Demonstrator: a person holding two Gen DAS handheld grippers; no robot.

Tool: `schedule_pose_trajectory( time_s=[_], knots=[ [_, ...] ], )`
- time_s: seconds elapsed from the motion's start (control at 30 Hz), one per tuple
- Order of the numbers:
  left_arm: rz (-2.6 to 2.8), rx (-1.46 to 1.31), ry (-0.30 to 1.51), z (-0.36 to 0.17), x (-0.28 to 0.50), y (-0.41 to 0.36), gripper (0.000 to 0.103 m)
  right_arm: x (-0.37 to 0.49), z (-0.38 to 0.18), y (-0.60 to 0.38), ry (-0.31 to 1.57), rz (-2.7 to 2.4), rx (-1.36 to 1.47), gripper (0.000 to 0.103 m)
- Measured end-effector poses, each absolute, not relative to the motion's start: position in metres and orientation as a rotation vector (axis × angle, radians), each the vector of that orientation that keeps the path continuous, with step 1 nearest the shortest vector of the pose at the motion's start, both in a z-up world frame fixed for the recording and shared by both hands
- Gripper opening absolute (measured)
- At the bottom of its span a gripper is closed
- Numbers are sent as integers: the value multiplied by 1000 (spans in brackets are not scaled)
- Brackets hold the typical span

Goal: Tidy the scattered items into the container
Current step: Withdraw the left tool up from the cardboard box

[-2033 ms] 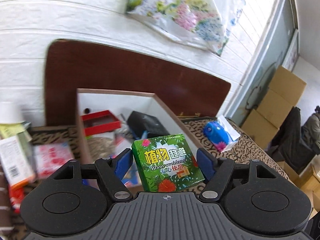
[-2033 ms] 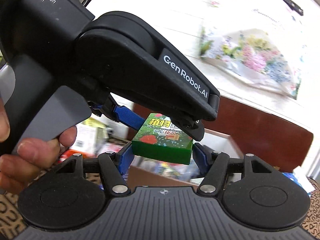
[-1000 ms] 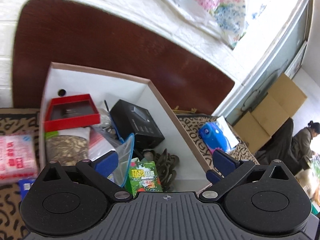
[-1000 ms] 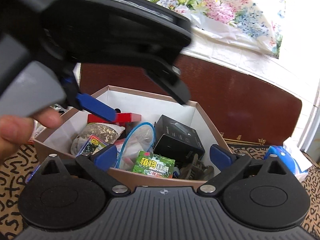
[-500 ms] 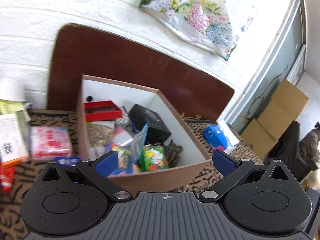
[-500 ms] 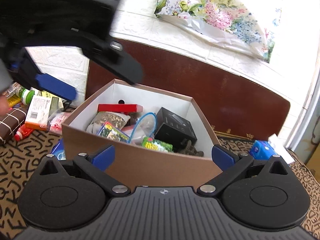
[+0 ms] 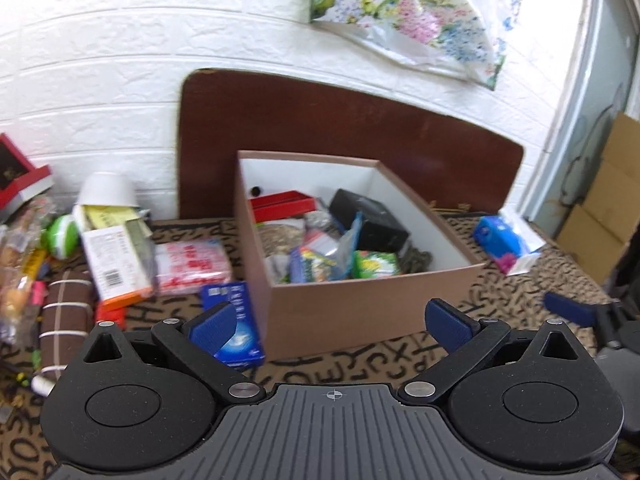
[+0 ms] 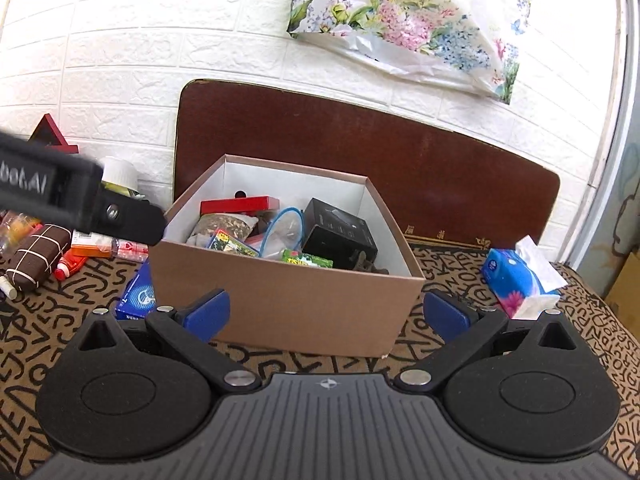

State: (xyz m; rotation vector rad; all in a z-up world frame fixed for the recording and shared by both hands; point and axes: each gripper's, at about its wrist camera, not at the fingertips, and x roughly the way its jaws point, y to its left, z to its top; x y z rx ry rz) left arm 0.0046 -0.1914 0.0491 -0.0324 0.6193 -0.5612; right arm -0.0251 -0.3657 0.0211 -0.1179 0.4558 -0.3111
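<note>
Part-filled cardboard box [image 8: 304, 304] on patterned table [image 8: 520, 360]; clutter left outside
Green packet [image 7: 376, 265] inside; blue box [image 7: 236, 320], tissue pack [image 8: 516, 280] outside; left gripper [image 7: 336, 322], right gripper [image 8: 328, 314] jaws spread, empty

Bright daylight enters from the right, washing out the white embossed brick wall [image 8: 160, 40]. Fisheye bending curves its edges; the left wrist view is motion-blurred throughout.
</note>
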Motion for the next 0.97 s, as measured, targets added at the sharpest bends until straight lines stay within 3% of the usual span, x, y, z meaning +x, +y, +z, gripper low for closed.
schedule_pose_trajectory(
  time_s=[0.97],
  knots=[
    [-569, 27, 659, 38, -5, -196, 103, -31, 24, -362, 469, -289, -132, 102]
  ],
)
